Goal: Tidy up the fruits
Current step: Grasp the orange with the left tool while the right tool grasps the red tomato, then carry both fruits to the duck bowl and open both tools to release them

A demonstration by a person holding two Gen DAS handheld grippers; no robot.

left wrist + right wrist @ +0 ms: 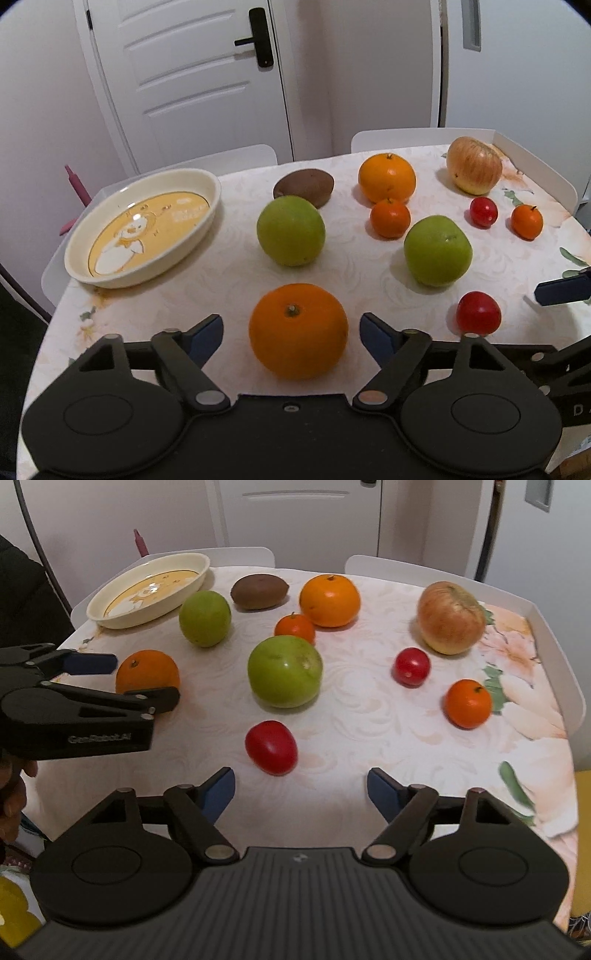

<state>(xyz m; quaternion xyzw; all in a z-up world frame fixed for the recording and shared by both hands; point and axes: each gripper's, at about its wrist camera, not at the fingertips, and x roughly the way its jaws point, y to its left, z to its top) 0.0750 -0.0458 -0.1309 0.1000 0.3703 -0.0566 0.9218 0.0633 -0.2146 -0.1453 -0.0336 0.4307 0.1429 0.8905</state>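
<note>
My left gripper (291, 332) is open, its jaws on either side of a large orange (297, 330) on the table, apart from it. It shows in the right wrist view (122, 679) around the same orange (147, 670). My right gripper (301, 788) is open and empty, just short of a red tomato (271, 746). A cream oval dish (142, 227) with a yellow picture sits empty at the far left. Two green apples (290, 230) (437, 250), a kiwi (303, 186), another orange (386, 177) and a red-yellow apple (474, 165) lie spread out.
Two small mandarins (390, 218) (526, 220) and a second tomato (483, 211) lie at the right. White chair backs (424, 138) stand behind the table (229, 280), a white door (192, 74) beyond. The table's edge curves at the left.
</note>
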